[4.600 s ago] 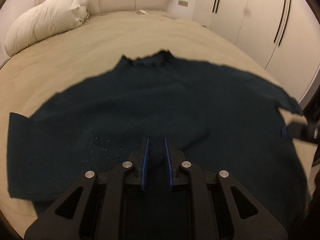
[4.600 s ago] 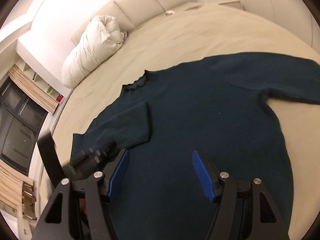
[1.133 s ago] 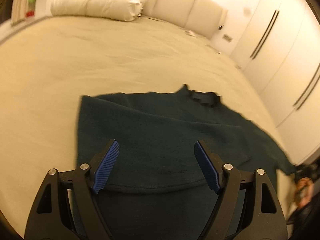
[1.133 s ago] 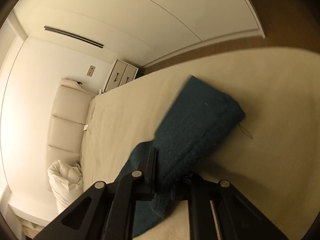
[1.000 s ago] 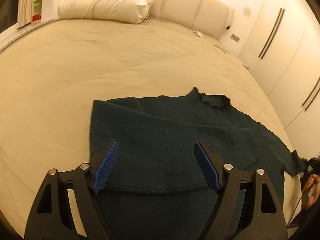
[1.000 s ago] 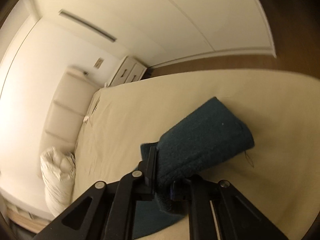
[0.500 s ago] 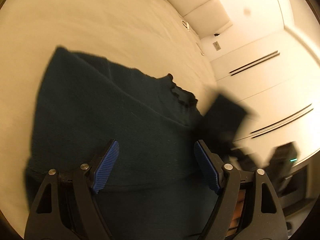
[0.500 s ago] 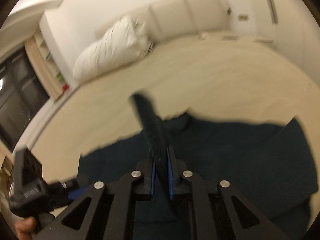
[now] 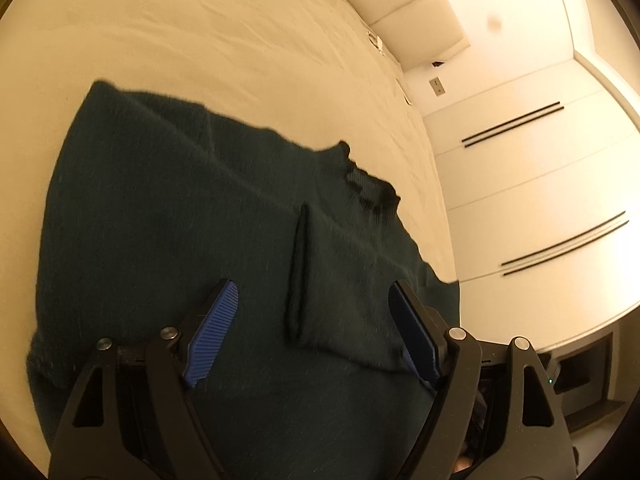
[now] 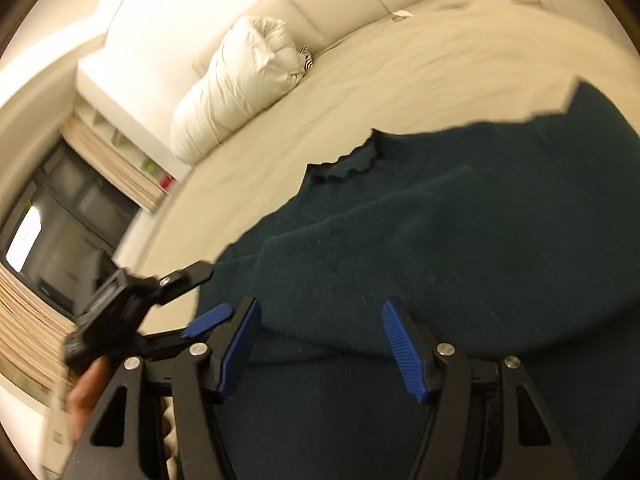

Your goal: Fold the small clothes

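Both hand-held grippers hang over the dark teal knitted sweater (image 9: 168, 216), jaws opening and gripping nothing: the left hand-held gripper (image 9: 314, 332) wide, the right hand-held gripper (image 10: 322, 344) spreading above a sleeve folded across the body. Sweater lies flat on the cream bed (image 9: 224, 36), a rolled white duvet (image 10: 240, 80) beyond

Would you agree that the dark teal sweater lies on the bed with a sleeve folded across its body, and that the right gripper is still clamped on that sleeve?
Not quite: the right gripper grips nothing; its jaws are opening, apart above the cloth, as the right wrist view shows. The sweater does lie on the bed, sleeve folded across its body.
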{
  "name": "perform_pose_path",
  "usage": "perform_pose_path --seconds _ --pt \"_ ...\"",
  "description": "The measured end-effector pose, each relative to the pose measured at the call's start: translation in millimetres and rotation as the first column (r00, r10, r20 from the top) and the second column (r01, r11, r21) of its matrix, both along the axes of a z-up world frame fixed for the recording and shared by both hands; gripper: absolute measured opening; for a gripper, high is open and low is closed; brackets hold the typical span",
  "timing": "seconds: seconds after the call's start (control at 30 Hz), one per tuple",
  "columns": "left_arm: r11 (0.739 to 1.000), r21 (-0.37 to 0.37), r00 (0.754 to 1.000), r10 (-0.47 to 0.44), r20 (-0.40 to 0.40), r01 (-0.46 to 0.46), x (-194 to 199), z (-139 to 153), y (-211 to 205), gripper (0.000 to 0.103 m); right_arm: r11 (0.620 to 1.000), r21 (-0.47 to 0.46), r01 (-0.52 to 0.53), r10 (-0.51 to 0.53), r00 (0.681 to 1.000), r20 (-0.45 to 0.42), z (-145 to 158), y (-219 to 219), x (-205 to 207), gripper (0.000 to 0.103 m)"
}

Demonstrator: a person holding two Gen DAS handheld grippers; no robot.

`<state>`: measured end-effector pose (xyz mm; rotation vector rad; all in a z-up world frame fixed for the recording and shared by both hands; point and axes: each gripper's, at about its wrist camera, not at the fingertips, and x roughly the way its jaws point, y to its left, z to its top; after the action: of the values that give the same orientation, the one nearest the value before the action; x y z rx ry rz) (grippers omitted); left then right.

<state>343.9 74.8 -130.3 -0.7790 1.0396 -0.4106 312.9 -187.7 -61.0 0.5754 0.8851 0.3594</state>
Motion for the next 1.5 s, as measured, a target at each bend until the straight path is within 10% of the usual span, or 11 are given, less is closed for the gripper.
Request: perform_pose_path --seconds 0.33,0.47,0.6,0.87,1.2,1.5 --pt "0.97 0.22 0.993 -0.09 -0.071 0.103 30.7 -6.3 -62.3 0.089 0.949 0.243 0.203 -0.195 0.979 -0.057 -6.6 -76.8 -20.3 0.067" --pt "0.964 0.251 0.995 -0.072 -0.068 0.087 35.5 -9.8 -65.1 0.031 0.9 0.297 0.318 -0.302 0.948 -0.1 -15.9 -107.5 -23.9 0.068" --pt "0.972 0.224 0.997 -0.065 -0.051 0.075 30.9 -14.6 -58.0 0.012 0.821 0.379 0.427 -0.401 0.904 -0.151 -28.0 -133.6 -31.8 0.068" --pt "0.98 0.198 0.997 -0.036 0.062 0.023 2.2 5.2 -50.2 0.009 0.708 0.475 0.523 -0.489 0.848 -0.205 -41.3 -154.2 -44.7 0.068" --pt "0.986 0.145 0.99 0.059 0.126 -0.077 -25.3 10.4 -21.5 0.008 0.714 0.45 0.537 -0.505 0.84 -0.201 -39.9 -164.3 -20.2 0.068" --pt "0.981 0.195 0.991 -0.009 0.132 -0.017 -19.2 -4.5 -33.8 0.009 0.63 0.535 0.563 -0.558 0.807 -0.193 -44.5 -193.7 -12.0 0.066"
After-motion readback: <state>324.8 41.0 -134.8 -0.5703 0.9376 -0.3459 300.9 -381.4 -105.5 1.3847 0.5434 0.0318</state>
